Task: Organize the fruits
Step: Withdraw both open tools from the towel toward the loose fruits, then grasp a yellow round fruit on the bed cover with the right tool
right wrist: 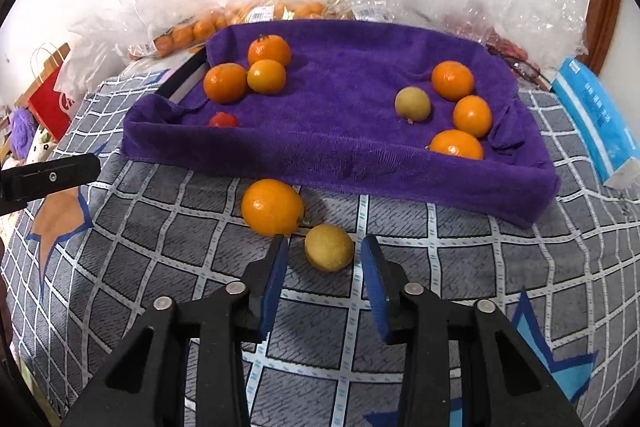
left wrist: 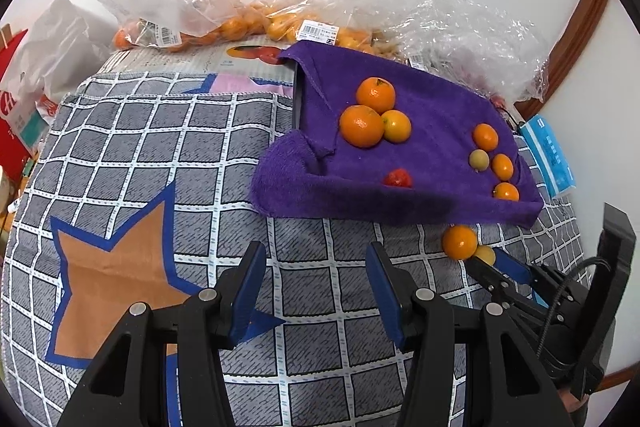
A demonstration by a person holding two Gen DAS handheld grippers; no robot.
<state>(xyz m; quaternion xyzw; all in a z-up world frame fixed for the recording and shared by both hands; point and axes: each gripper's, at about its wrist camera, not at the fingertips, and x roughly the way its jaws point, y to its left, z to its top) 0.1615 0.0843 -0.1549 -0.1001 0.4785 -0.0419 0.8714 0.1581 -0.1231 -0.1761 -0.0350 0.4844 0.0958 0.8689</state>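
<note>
A: Right wrist view: small round yellow fruit (right wrist: pixel 329 247) at lower centre of the frame, on the grey checked cloth (right wrist: pixel 160 227), sitting between the two blue pads of the right gripper (right wrist: pixel 324 259) and a little past their tips.

B: Pressed on either side?

A: Not as far as can be seen. Narrow gap to the left pad, another to the right; jaws drawn in close around the fruit but gripping nothing yet.

B: And the larger round orange fruit (right wrist: pixel 272 207)?

A: Just up and left of the yellow one, nearly touching it, right at the tip of the left pad. Probably the thing to watch: could get nudged if the jaws push forward.

B: Long axis on the yellow one?

A: None to speak of; near enough a ball, so any squeeze line should serve.

B: Left wrist view?

A: Left gripper (left wrist: pixel 316 267) at lower centre, jaws partly open, only bare cloth between them. Same two loose fruits far off at lower right there, beside the right gripper's tips. Right hand plainly the nearer.

B: Destination?

A: Likely the purple towel-lined tray (right wrist: pixel 344 163) across the upper middle, just beyond the loose pair. Already holding three orange fruits upper left, a small red one, and three orange plus one yellowish at right.
</note>
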